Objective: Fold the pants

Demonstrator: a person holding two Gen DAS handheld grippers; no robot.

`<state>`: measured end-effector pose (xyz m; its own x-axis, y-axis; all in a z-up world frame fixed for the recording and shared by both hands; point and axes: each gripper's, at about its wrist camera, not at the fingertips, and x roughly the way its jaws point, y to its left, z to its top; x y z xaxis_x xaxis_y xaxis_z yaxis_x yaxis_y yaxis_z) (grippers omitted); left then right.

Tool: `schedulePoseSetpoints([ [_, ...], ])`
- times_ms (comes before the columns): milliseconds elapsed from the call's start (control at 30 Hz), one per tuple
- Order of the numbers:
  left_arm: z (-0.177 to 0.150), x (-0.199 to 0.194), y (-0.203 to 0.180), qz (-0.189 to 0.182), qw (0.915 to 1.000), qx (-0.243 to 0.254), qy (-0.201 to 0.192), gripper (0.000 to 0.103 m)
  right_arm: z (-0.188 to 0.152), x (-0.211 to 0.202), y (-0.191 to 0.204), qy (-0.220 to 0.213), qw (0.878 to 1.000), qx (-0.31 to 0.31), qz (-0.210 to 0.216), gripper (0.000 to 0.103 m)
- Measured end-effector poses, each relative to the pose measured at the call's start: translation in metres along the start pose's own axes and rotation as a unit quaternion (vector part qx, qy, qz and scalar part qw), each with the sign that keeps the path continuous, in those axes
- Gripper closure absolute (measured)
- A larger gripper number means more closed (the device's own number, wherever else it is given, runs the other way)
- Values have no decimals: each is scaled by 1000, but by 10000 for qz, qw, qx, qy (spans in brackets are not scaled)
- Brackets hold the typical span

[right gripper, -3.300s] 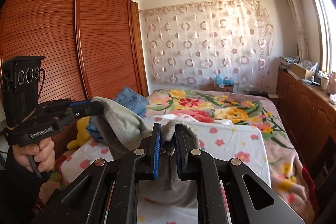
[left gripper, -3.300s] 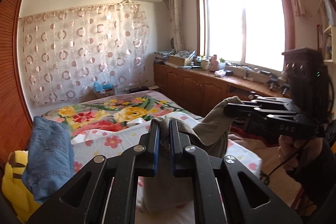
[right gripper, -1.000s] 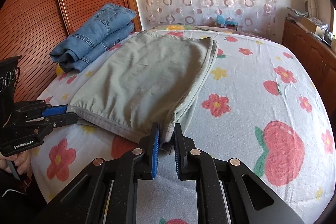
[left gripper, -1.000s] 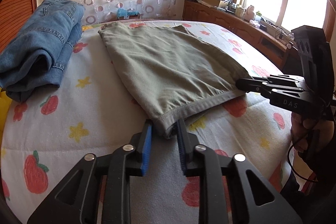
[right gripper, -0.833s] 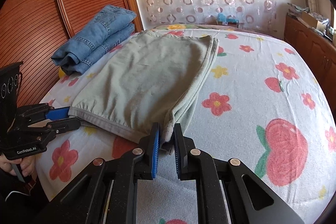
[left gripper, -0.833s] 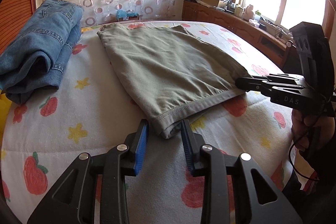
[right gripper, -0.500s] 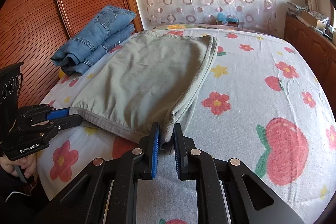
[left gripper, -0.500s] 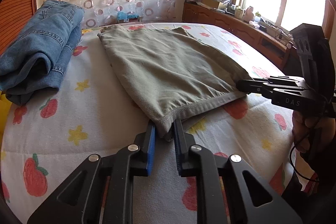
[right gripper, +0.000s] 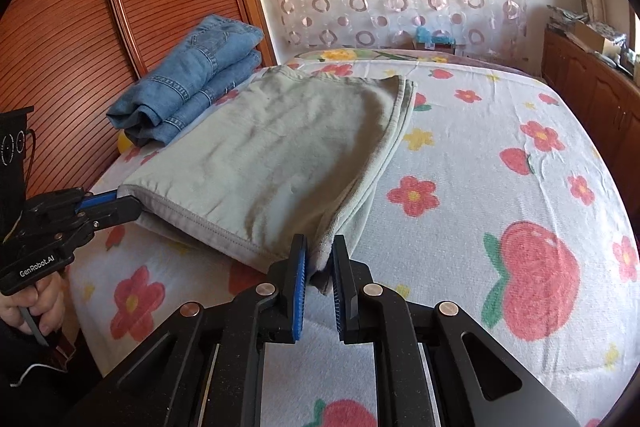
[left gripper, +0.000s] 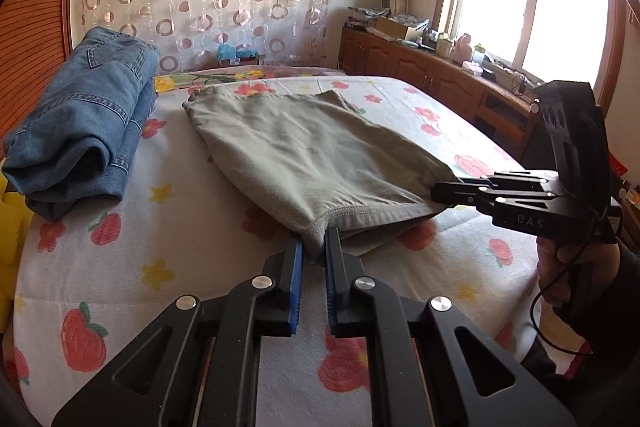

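Observation:
Grey-green pants point(left gripper: 304, 151) lie folded flat on the flowered bedspread point(left gripper: 168, 235), also in the right wrist view point(right gripper: 272, 147). My left gripper point(left gripper: 314, 247) is shut on the near left corner of the pants' hem; it shows at the left in the right wrist view point(right gripper: 120, 205). My right gripper point(right gripper: 320, 251) is shut on the near right corner; it shows at the right in the left wrist view point(left gripper: 440, 193). The hem edge runs taut between the two grippers, just above the bed.
Folded blue jeans point(left gripper: 84, 123) lie on the bed's left side by the wooden wardrobe point(right gripper: 120, 7). A yellow item point(left gripper: 10, 223) sits at the left bed edge. A wooden counter point(left gripper: 440, 83) runs under the window on the right. The bedspread point(right gripper: 500, 167) stretches right of the pants.
The pants came down from the air onto the bed. My left gripper briefly opened, then shut again on the hem corner. The right gripper kept its hold.

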<state>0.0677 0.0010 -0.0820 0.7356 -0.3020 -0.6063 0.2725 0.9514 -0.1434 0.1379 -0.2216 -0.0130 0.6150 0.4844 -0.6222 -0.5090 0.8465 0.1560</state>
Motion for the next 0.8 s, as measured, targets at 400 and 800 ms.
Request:
schedulePoseSetpoints([
  [400,19,-42,-12,-177,9986,185,-472,92,1,-43,3,-368,9989,157,234,91],
  [800,30,-61,-12,-200,9969,253,-716,92,8,-74,8,-667,9974,76,270,91],
])
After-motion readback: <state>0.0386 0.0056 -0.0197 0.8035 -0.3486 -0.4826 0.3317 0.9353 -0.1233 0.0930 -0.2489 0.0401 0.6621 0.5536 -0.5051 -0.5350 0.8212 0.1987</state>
